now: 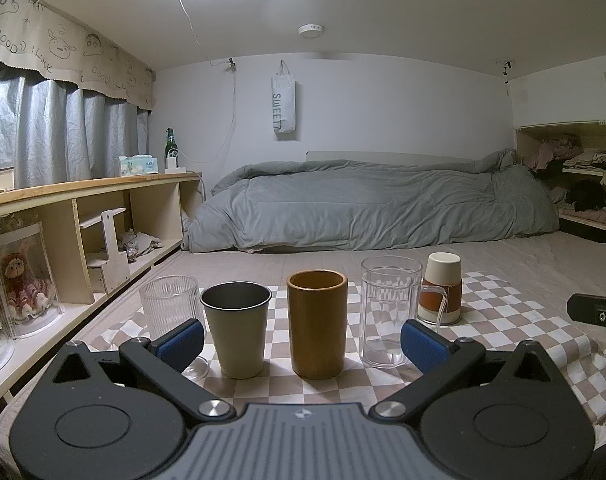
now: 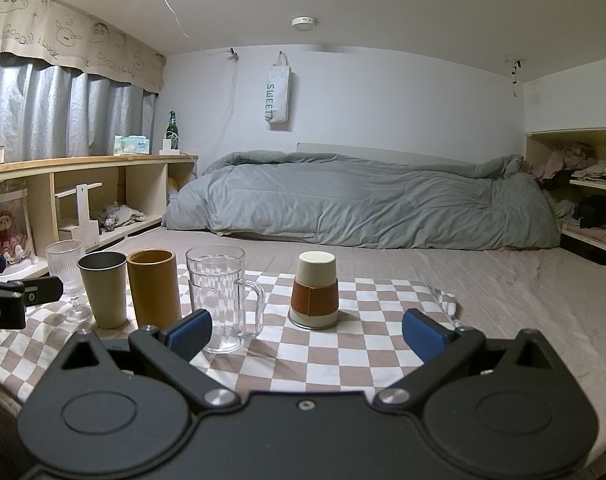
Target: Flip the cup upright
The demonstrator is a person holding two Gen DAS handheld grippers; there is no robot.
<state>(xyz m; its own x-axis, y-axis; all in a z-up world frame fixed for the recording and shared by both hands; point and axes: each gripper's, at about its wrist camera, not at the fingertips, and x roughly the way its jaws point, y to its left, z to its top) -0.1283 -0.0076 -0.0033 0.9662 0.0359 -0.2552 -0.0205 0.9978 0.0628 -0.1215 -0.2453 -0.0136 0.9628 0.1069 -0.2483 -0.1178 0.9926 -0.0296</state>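
A cream paper cup with a brown sleeve point(image 2: 314, 290) stands upside down on the checkered cloth point(image 2: 343, 360), ahead of my right gripper point(image 2: 307, 336). It also shows in the left wrist view point(image 1: 441, 289), far right behind the glass mug. My right gripper is open and empty, a short way in front of the cup. My left gripper point(image 1: 303, 346) is open and empty, facing the metal cup point(image 1: 237, 328) and the brown cup point(image 1: 317, 324).
A ribbed stemmed glass point(image 1: 169, 308), the metal cup, the brown cup and a clear glass mug point(image 1: 389, 312) stand upright in a row. The mug point(image 2: 219, 300) stands left of the upside-down cup. A low shelf point(image 2: 83, 184) runs along the left; a bed point(image 2: 363, 204) lies behind.
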